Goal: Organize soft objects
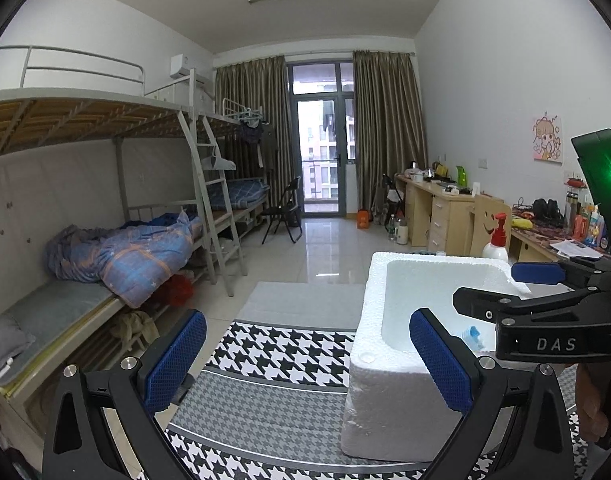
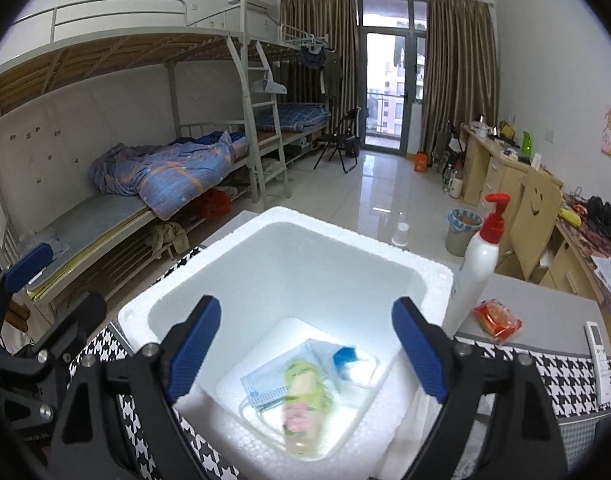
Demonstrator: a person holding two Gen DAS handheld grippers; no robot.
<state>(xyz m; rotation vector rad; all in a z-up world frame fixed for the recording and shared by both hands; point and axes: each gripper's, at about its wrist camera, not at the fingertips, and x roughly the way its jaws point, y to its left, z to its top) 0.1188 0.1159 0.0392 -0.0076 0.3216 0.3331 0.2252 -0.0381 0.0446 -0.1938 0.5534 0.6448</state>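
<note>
My right gripper (image 2: 305,354) hangs over the white foam box (image 2: 421,264), fingers spread apart and holding nothing. At the bottom of the box I see a blue mask (image 2: 265,388), a clear green-and-pink packet (image 2: 305,408) lying across it, and a blue-and-white packet (image 2: 351,364) just right of them. My left gripper (image 1: 307,354) sits left of the box over the houndstooth cloth (image 1: 281,352), fingers apart and empty. A pump bottle (image 2: 479,264) stands right of the box, with a red packet (image 2: 497,318) near it.
</note>
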